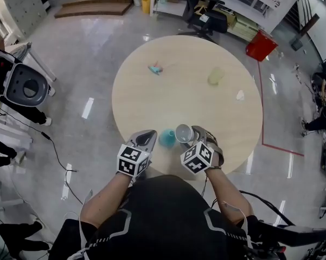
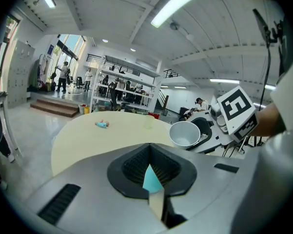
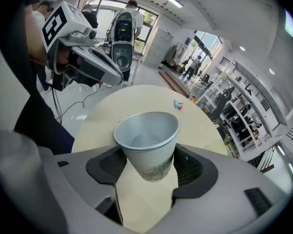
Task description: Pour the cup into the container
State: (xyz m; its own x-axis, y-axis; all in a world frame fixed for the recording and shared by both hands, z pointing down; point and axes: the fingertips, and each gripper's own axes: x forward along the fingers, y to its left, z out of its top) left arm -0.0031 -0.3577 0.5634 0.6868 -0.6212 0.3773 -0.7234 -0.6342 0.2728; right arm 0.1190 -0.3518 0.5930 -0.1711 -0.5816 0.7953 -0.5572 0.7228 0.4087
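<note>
A white paper cup [image 1: 183, 133] [image 3: 147, 143] is held roughly upright just above the table's near edge, with my right gripper [image 1: 192, 137] [image 3: 146, 172] shut on its lower wall. I cannot make out what is inside it. A small teal container [image 1: 166, 137] stands on the round beige table [image 1: 206, 112], right beside the cup on its left. My left gripper [image 1: 146, 141] [image 2: 151, 177] sits just left of the container with its jaws together. Only a teal sliver [image 2: 151, 179] shows through the slit between them. The cup [image 2: 185, 133] also shows at the right in the left gripper view.
On the far part of the table lie a small teal and pink toy [image 1: 155, 68], a pale green cup [image 1: 215, 76] and a small white scrap [image 1: 240, 95]. A red bin [image 1: 260, 45] and shelving stand beyond the table. A grey machine [image 1: 24, 85] is on the floor at the left.
</note>
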